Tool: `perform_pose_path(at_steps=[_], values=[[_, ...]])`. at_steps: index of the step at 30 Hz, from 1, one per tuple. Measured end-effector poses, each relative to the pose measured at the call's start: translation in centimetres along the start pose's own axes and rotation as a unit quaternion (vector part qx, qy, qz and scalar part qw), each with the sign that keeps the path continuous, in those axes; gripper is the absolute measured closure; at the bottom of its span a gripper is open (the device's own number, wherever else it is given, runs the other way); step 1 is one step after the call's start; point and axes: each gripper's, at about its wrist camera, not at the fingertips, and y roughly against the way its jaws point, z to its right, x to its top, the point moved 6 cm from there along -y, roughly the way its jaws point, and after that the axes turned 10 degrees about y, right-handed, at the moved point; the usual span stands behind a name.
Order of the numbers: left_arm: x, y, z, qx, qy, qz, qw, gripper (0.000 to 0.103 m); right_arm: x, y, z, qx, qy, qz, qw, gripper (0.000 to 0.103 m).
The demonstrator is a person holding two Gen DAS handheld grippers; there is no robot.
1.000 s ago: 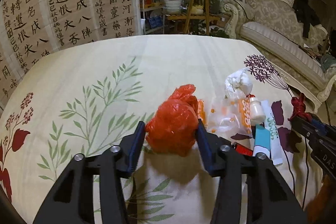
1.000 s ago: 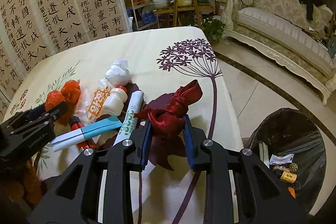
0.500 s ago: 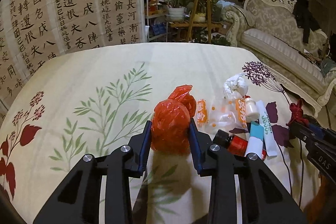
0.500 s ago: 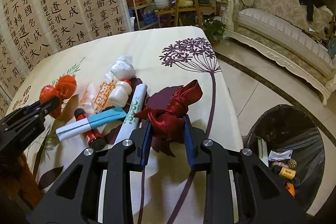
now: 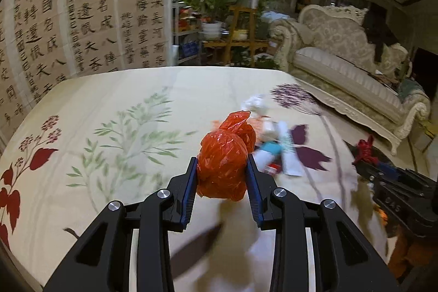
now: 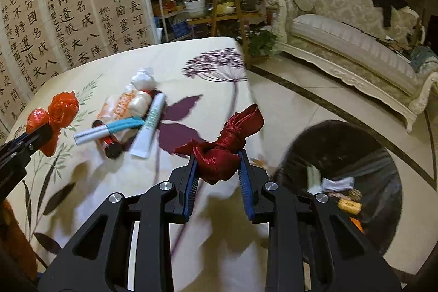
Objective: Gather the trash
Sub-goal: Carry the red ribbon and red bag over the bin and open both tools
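Note:
My left gripper (image 5: 221, 171) is shut on a crumpled orange plastic bag (image 5: 224, 155) and holds it above the floral tablecloth (image 5: 109, 114); the bag also shows in the right wrist view (image 6: 54, 114). My right gripper (image 6: 217, 168) is shut on a knotted dark red ribbon (image 6: 227, 147), held above the table's right edge, to the left of a black-lined trash bin (image 6: 342, 155) on the floor. The ribbon shows at the right of the left wrist view (image 5: 362, 149).
Loose trash lies on the table: a white tube (image 6: 150, 125), a blue-and-white tube (image 6: 109, 129), a dark red bottle (image 6: 108, 145), a small white bottle (image 6: 141, 103), an orange wrapper (image 6: 116, 108), a white wad (image 6: 143, 80). The bin holds several scraps. A sofa (image 6: 356, 26) stands beyond.
Both grippers have risen with their loads. The left closed tighter on the orange bag. The right one swung toward the table edge, bringing the bin closer into view.

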Motion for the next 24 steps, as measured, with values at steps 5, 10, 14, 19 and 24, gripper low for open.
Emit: perform_pose_path(at_steps=[5, 10, 14, 19, 24], values=[[-1.4, 0.5, 4.1, -0.035, -0.027, -0.007, 0.9990, 0.069, -1.7, 1.4, 3.0, -0.024, -0.020, 0.000, 1.000, 0.076], [-2.8, 0.3, 8.4, -0.065, -0.053, -0.015, 0.9964, 0.069, -3.2, 2.5, 6.3, -0.052, -0.041, -0.002, 0.998, 0.076], [-3.7, 0.0, 11.3, -0.081, -0.073, -0.019, 0.9938, 0.069, -4.4, 3.3, 8.9, -0.074, -0.055, 0.000, 0.996, 0.076], [-4.5, -0.4, 14.7, -0.098, -0.100, -0.024, 0.9898, 0.069, -5.3, 3.9, 11.7, -0.095, -0.073, 0.002, 0.993, 0.076], [-5.5, -1.0, 18.1, -0.112, -0.124, -0.028, 0.9855, 0.068, -5.9, 4.0, 14.0, -0.106, -0.090, 0.003, 0.990, 0.076]])
